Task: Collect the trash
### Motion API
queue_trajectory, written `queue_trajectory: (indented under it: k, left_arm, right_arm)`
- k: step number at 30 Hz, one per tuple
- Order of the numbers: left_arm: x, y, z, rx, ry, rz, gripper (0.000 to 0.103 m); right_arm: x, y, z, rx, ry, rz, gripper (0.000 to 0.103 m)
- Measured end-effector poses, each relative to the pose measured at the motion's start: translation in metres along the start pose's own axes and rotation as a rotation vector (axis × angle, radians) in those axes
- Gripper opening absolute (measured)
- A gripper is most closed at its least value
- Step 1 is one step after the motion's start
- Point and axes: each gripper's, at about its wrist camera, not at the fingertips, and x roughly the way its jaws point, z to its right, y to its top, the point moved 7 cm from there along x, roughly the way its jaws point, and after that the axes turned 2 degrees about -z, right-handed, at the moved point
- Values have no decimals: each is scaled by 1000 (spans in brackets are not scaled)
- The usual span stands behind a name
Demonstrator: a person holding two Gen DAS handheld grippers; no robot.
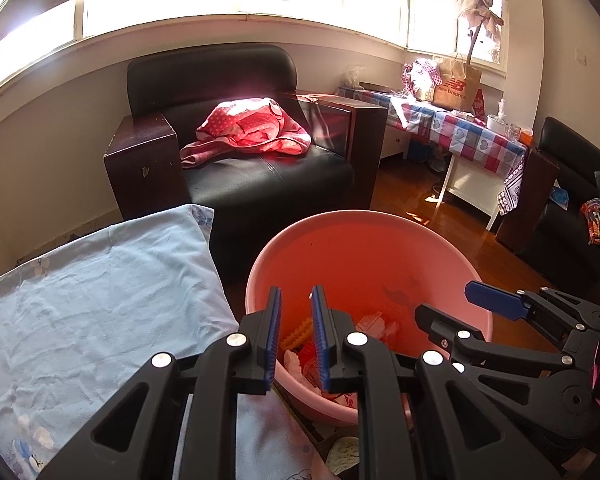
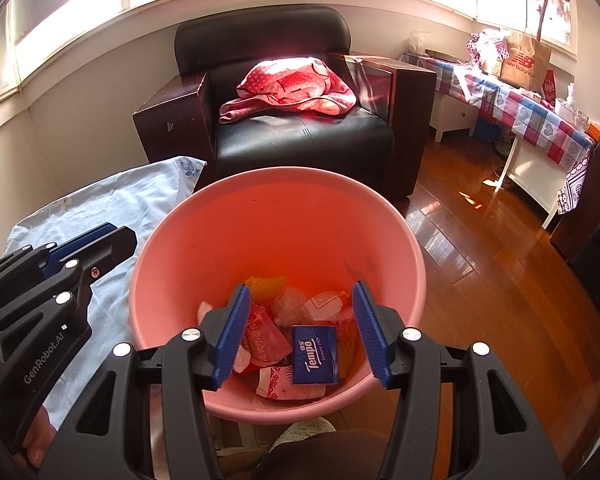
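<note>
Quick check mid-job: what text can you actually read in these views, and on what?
"Tempo" on the blue tissue pack in the pink bucket.
"new balance" on the brown paper bag.
"GenRobot.AI" on the left gripper.
Red wrapper: Chinese print, too blurred to read.

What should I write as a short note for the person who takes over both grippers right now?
Left gripper: open, empty, above the near rim of the pink bucket.
Right gripper: open wide, empty, over the bucket mouth.
In the bucket: blue Tempo tissue pack, red wrapper, yellow piece, crumpled white wrappers.
Done: this trash is in the bucket.
Left: no more trash is seen in these views; check the light blue cloth and the floor around.
</note>
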Motion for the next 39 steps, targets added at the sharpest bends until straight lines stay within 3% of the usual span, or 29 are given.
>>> queue_trajectory:
  k: [2,7,15,32,36,39]
  left_arm:
    - [-4,1,-1,-4,-4,9,16]
    - [-16,2,-1,-12,-16,38,38]
    - [-26,6,-6,-31,-24,53,48]
    - [-70,-10,-45,-56,37,78,51]
    - [-84,-17,-56,-63,51,88,51]
    - [-94,-24,-67,-80,67,95,51]
  right_arm:
    - [-3,1,-2,-5,-1,5,54]
    - [-8,2,-6,-15,-7,11,54]
    - [-17,5,-10,-26,-9,28,54]
    - [-57,-5,-45,-29,51,126,54]
    - [-63,-11,-57,-30,77,124,65]
    - [-66,-17,-68,-40,85,124,65]
